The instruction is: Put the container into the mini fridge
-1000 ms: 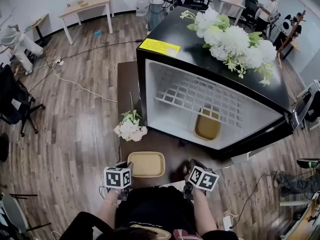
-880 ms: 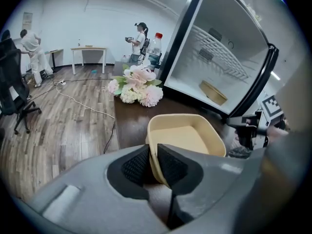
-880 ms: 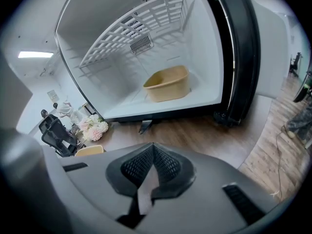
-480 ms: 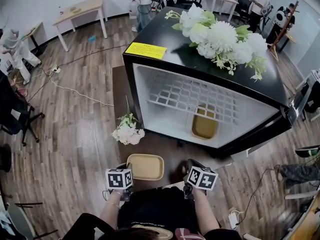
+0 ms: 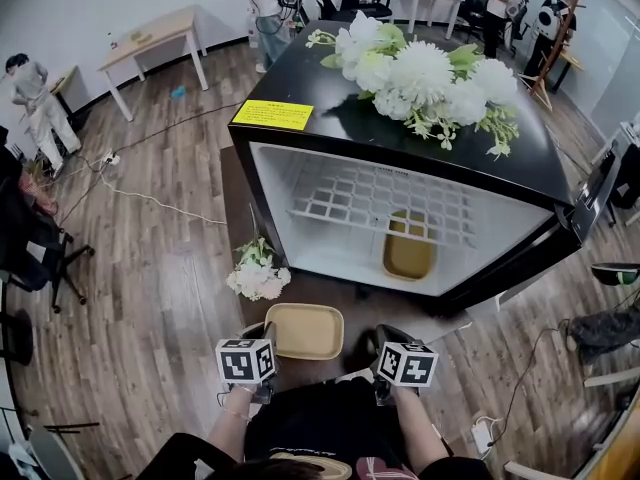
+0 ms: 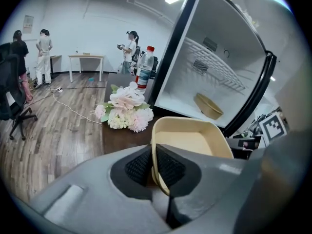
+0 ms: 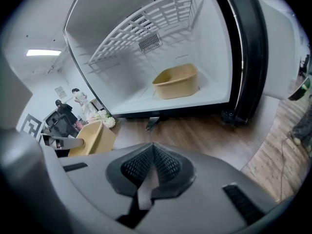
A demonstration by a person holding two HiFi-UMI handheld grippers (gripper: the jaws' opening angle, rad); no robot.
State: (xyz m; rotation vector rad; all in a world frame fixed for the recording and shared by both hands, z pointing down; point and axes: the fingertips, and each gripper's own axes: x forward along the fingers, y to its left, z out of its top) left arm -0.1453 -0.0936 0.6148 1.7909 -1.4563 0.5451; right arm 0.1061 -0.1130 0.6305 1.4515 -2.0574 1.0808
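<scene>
Left gripper (image 6: 154, 155) jaws just closed, pinching the container (image 6: 191, 141) rim. Right gripper (image 7: 152, 153) jaws pressed together, empty. Mini fridge (image 5: 330, 93) yellow label (image 5: 273, 115) unreadable.

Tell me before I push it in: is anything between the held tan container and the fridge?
Nothing visible. The tan rectangular container in the left hand-held gripper faces the open black mini fridge across bare dark tabletop; the white flower bunch lies left of that path.

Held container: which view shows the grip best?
Left gripper view: the left gripper, jaws just closing, pinches the container by its rim. Head view shows it from above; right gripper view, only its side.
</scene>
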